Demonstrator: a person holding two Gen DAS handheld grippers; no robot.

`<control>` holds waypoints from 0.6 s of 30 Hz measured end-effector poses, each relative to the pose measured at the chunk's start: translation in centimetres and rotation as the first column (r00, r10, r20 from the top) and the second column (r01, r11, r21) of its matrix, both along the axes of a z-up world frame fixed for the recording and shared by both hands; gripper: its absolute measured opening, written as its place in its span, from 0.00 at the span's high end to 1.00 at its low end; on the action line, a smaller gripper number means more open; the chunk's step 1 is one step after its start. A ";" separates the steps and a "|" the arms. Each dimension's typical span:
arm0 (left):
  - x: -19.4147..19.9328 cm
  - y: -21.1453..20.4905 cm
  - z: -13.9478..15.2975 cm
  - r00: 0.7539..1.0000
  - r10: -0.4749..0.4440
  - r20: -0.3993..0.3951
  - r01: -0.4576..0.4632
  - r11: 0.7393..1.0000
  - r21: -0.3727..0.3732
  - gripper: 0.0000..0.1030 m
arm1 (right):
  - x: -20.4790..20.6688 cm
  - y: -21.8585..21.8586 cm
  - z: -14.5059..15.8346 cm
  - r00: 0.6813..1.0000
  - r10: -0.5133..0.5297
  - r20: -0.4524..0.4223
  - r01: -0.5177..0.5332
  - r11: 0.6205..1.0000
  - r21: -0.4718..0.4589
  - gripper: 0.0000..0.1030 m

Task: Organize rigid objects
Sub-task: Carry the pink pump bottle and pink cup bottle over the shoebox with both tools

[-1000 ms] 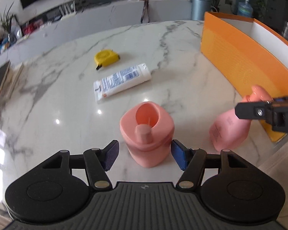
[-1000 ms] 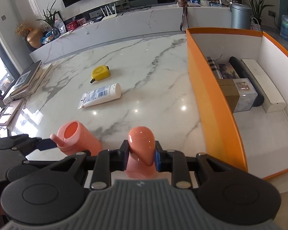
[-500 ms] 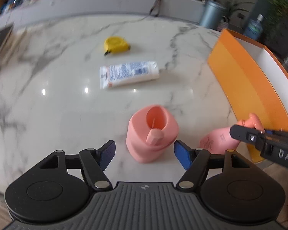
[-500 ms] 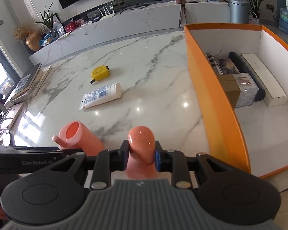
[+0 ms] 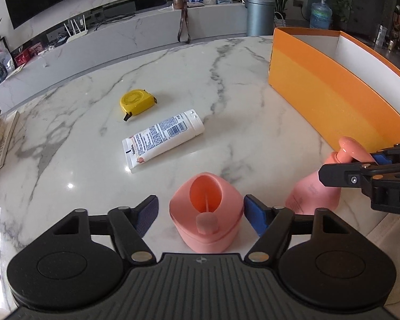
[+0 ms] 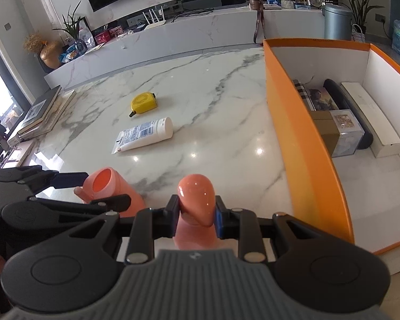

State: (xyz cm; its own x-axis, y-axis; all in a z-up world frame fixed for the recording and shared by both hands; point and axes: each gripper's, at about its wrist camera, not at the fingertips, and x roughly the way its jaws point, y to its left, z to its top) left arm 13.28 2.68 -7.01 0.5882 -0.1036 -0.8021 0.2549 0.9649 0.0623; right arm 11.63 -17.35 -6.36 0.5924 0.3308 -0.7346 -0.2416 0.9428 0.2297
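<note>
A squat pink bottle with a spout stands upright near the table's front edge. My left gripper straddles it; its jaws are closing, with a gap still showing on the left side. To its right stands a pink pump bottle, and my right gripper is shut on that bottle's pump head. A white tube and a yellow tape measure lie further back on the marble table. An orange box stands at the right.
Inside the orange box lie a white long box, a dark roll, a brown carton and flat printed items. Stacked books sit at the table's left edge. The table's front edge runs just below both bottles.
The left wrist view has swung and steadied, and the squat pink bottle still sits between the left jaws. The right gripper has kept its hold on the pump head without moving.
</note>
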 end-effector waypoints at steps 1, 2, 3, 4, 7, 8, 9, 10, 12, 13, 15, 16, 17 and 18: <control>-0.1 0.0 0.0 1.000 -0.004 -0.003 0.004 1.000 -0.011 0.30 | 0.0 0.0 0.0 1.000 0.000 0.001 0.000 1.000 0.001 0.74; -0.2 0.0 0.0 1.000 -0.009 0.000 0.009 1.000 -0.013 0.34 | 0.1 0.0 0.0 1.000 -0.001 0.002 0.001 1.000 0.002 0.74; -0.4 -0.2 0.1 1.000 -0.012 0.005 0.012 1.000 -0.006 0.34 | 0.1 0.0 0.0 1.000 -0.002 0.003 0.002 1.000 0.003 0.74; -0.5 -0.3 0.2 1.000 -0.014 0.013 0.013 1.000 0.004 0.35 | 0.1 0.0 0.0 1.000 -0.002 0.004 0.002 1.000 0.003 0.74; -1.2 -0.3 0.7 0.998 -0.016 0.053 0.015 1.000 0.004 0.35 | 0.1 0.1 0.0 1.000 0.000 0.006 0.000 1.000 -0.002 0.74; -1.4 -0.3 1.1 0.997 -0.010 0.071 0.010 1.000 -0.003 0.35 | 0.0 0.1 0.0 1.000 0.001 0.008 -0.001 1.000 -0.004 0.74; -1.6 -0.3 1.6 0.997 0.000 0.082 0.001 1.000 -0.015 0.35 | 0.0 0.1 0.0 1.000 0.001 0.009 -0.001 1.000 -0.006 0.75; -1.8 -0.2 2.1 0.996 0.012 0.084 -0.009 0.999 -0.035 0.35 | 0.0 0.1 0.1 1.000 0.000 0.013 0.000 1.000 -0.004 0.75; -2.3 0.0 3.3 0.996 0.027 0.083 -0.020 0.996 -0.087 0.35 | -0.2 0.0 0.4 0.999 -0.002 0.033 0.002 1.000 0.005 0.75; -2.5 0.1 3.9 0.996 0.035 0.082 -0.026 0.993 -0.111 0.35 | -0.4 -0.1 0.7 0.999 -0.002 0.041 0.002 1.000 0.013 0.75; -2.9 0.0 5.3 0.995 0.038 0.090 -0.024 0.989 -0.145 0.35 | -0.6 -0.3 1.4 0.999 -0.002 0.050 0.000 1.000 0.031 0.75; -2.9 -0.1 6.1 0.995 0.037 0.097 -0.021 0.987 -0.159 0.35 | -0.8 -0.4 1.9 0.998 -0.001 0.056 -0.002 0.999 0.044 0.75; -2.9 -0.2 6.9 0.994 0.031 0.105 -0.013 0.985 -0.174 0.35 | -0.9 -0.7 2.6 0.998 0.001 0.063 -0.005 0.998 0.062 0.75; -2.8 -0.3 7.8 0.994 0.023 0.111 -0.001 0.982 -0.190 0.35 | -1.0 -1.0 3.3 0.997 0.003 0.072 -0.009 0.997 0.080 0.75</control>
State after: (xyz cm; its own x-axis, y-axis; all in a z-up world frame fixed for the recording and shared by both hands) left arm 10.49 2.34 0.78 0.6758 -0.2392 -0.6972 0.2449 0.9650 -0.0937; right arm 10.61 -18.37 -3.07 0.6406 0.3902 -0.6613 -0.2655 0.9207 0.2860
